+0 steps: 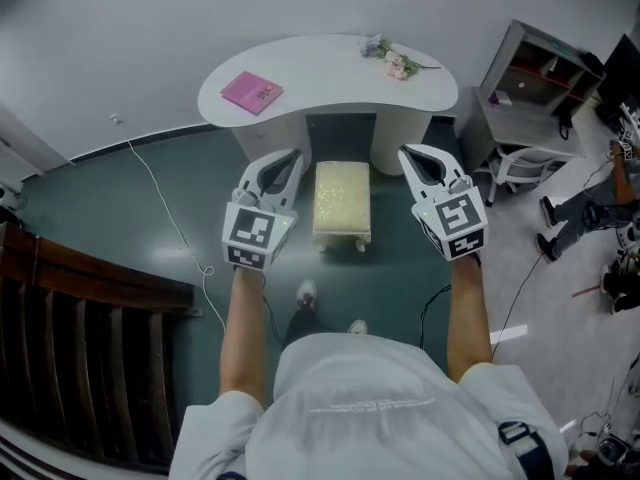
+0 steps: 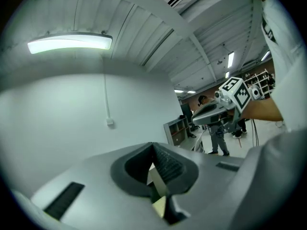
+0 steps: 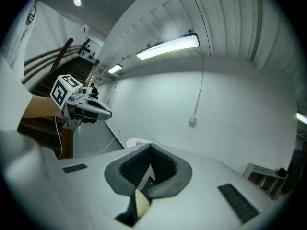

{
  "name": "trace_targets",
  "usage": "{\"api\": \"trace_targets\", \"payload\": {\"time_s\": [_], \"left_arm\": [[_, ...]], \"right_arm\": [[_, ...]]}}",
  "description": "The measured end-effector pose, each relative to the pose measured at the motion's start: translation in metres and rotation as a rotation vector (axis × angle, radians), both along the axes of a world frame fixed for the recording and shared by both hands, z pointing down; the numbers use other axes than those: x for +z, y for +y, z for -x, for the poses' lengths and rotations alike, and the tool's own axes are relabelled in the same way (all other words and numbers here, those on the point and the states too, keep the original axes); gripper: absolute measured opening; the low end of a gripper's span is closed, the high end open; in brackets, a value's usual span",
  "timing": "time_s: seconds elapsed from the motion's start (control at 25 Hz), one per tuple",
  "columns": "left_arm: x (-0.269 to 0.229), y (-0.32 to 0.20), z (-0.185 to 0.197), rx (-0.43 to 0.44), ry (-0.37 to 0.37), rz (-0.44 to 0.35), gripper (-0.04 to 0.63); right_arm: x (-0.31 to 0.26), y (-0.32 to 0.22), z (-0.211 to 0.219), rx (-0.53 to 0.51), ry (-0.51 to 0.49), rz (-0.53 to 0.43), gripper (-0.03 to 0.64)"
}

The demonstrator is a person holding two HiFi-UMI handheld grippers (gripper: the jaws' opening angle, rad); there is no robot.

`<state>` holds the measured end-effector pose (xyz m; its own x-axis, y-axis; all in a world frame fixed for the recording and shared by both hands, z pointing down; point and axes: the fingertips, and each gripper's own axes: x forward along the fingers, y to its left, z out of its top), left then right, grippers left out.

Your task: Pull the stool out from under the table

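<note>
A cream cushioned stool [image 1: 342,203] with white legs stands on the dark floor, its far end at the pedestal of the white curved table [image 1: 330,83]. My left gripper [image 1: 291,157] hangs in the air just left of the stool, shut and holding nothing. My right gripper [image 1: 408,154] hangs just right of it, also shut and holding nothing. Neither touches the stool. In the left gripper view the shut jaws [image 2: 153,150] tilt up toward the wall and ceiling, with the right gripper [image 2: 195,120] across from them. The right gripper view shows its shut jaws [image 3: 149,152] and the left gripper [image 3: 108,113].
A pink book [image 1: 251,92] and a flower sprig [image 1: 392,60] lie on the table. A white cable [image 1: 165,208] runs over the floor at left, beside a dark wooden stair rail [image 1: 80,298]. A grey shelf unit [image 1: 540,78] and another person's legs [image 1: 580,208] are at right.
</note>
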<state>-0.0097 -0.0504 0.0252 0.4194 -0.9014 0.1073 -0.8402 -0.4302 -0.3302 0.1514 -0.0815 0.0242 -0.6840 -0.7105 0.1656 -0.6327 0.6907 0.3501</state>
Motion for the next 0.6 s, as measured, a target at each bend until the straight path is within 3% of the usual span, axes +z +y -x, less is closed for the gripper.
{"api": "trace_targets", "payload": {"time_s": [0.2, 0.6], "left_arm": [[-0.022, 0.007, -0.007, -0.008, 0.012, -0.025, 0.018], [-0.036, 0.004, -0.025, 0.016, -0.056, -0.049, 0.018]], "right_arm": [[-0.019, 0.004, 0.007, -0.045, 0.014, -0.04, 0.015], [-0.038, 0.001, -0.001, -0.047, -0.019, -0.072, 0.015]]}}
